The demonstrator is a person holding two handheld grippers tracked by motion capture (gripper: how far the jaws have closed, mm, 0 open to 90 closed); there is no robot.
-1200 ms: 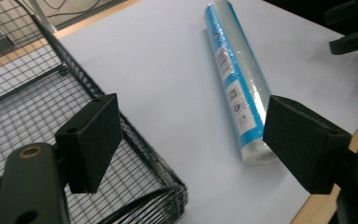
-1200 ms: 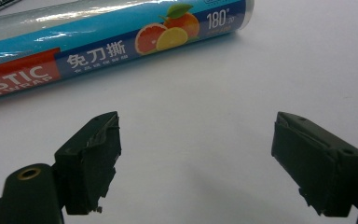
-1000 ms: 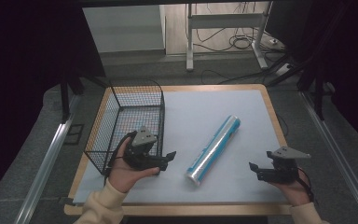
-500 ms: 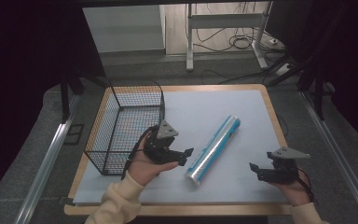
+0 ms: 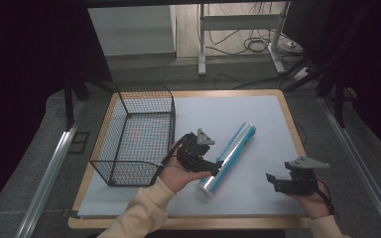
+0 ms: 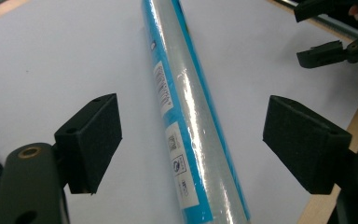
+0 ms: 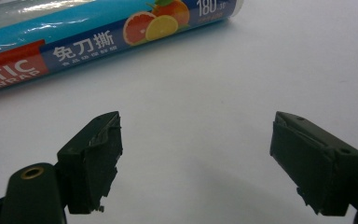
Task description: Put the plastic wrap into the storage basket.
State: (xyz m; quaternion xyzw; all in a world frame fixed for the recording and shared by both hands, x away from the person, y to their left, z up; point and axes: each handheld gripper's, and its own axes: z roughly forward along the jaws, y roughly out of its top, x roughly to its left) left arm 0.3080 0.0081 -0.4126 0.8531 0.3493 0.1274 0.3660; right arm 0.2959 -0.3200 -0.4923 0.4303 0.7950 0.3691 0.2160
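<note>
On the left part of the pale grey surface [image 5: 258,119] sits one black wire mesh basket [image 5: 134,136], rectangular, open on top, and as far as the high view shows, nothing's lying in it, just the mat showing through the mesh. That's the only container around.

Count-wise: one basket, one roll, two grippers. The roll is a long blue and silver cylinder of plastic wrap [image 5: 227,153], lying flat on the surface on a diagonal, just right of the basket but not touching it. Its label has orange and grapefruit slices plus some white print, which you can read in the right gripper view [image 7: 107,28].

The left gripper [image 5: 213,166] is right at the roll's near half, held in a person's hand with a cream sleeve. In the left gripper view its black fingers [image 6: 91,142] are spread wide, one on each side of the roll [image 6: 191,121], with clear gaps both sides, so nothing is gripped. Can't tell whether they're touching the surface or hovering.

The right gripper [image 5: 273,181] is off toward the near right corner, well apart from the roll. Its fingers [image 7: 93,161] are spread open too, with bare surface between them and the roll lying across the top of that view.
</note>
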